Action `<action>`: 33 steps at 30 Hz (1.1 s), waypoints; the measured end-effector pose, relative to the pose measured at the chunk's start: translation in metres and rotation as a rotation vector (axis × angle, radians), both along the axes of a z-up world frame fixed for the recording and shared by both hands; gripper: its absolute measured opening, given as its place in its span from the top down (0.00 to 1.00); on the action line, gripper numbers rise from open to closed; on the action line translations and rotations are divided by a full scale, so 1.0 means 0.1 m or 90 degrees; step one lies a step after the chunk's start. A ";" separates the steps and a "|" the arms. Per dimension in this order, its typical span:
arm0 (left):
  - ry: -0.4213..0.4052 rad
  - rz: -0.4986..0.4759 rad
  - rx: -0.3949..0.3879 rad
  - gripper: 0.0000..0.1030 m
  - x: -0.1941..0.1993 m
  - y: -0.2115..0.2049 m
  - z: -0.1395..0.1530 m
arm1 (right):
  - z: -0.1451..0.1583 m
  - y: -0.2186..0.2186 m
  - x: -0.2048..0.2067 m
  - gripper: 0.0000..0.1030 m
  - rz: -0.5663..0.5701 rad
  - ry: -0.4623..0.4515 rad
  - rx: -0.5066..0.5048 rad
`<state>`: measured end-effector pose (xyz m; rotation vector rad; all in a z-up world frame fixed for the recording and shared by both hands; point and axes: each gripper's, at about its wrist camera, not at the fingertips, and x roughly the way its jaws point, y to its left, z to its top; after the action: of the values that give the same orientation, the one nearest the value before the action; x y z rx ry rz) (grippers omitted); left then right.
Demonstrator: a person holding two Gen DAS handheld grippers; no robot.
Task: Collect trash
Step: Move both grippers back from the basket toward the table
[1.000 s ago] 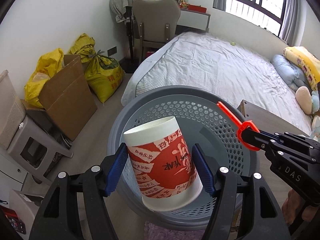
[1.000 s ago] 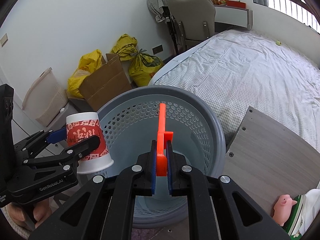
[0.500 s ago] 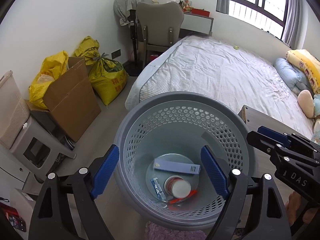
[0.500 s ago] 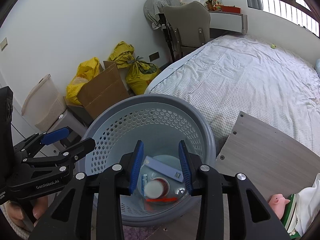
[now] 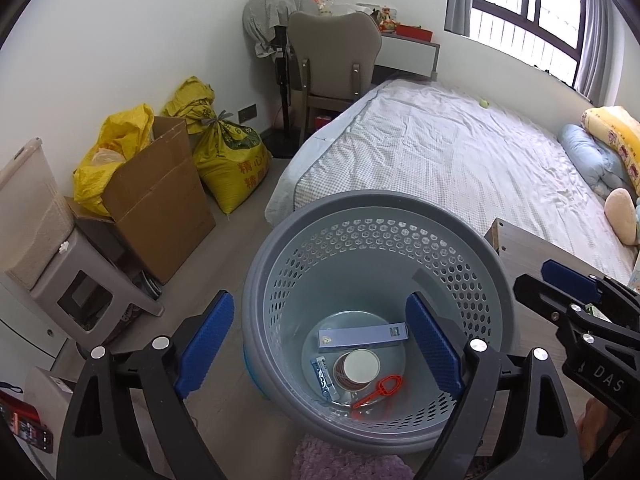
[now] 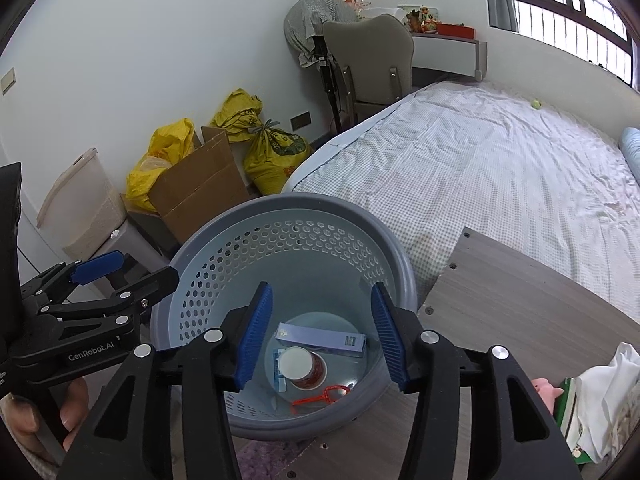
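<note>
A grey perforated basket [image 5: 372, 208] [image 6: 288, 206] stands on the floor below both grippers. On its bottom lie a red-and-white paper cup [image 5: 357, 368] [image 6: 302, 365], an orange plastic tool [image 5: 378, 391] [image 6: 322, 396], a long pale blue box [image 5: 362, 335] [image 6: 322, 339] and a small blue packet [image 5: 325, 375] [image 6: 278, 372]. My left gripper [image 5: 316, 348] hovers above the basket, open and empty. My right gripper [image 6: 322, 338] hovers above it too, open and empty. Each gripper shows in the other's view, the right one [image 5: 576, 292] and the left one [image 6: 104, 276].
A bed [image 5: 460, 160] lies behind the basket. A wooden table [image 6: 520, 292] stands to its right, holding a pink pig toy [image 6: 546, 386] and white cloth [image 6: 604, 392]. A cardboard box [image 5: 156, 200], yellow bags [image 5: 232, 156], a grey stool [image 5: 80, 292] and a chair [image 5: 336, 64] line the left wall.
My left gripper opened and the paper cup fell into the basket. My right gripper opened and the orange tool fell in. Both grippers have opened wider and risen slightly since.
</note>
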<state>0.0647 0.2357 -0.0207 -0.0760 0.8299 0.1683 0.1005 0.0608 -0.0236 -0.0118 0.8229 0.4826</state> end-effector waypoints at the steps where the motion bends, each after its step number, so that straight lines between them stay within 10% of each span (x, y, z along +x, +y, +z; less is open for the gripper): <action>1: 0.000 0.000 0.000 0.15 -0.01 0.00 0.01 | 0.01 -0.01 -0.02 0.50 -0.003 -0.002 -0.001; 33: -0.026 -0.121 0.008 0.10 -0.29 -1.03 0.11 | 0.13 -1.23 -1.08 0.25 -0.175 -0.073 -0.011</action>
<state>0.0353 0.1325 -0.0095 0.0113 0.7909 -0.0078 -0.0075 -0.0620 -0.0109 0.0573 0.7028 0.2134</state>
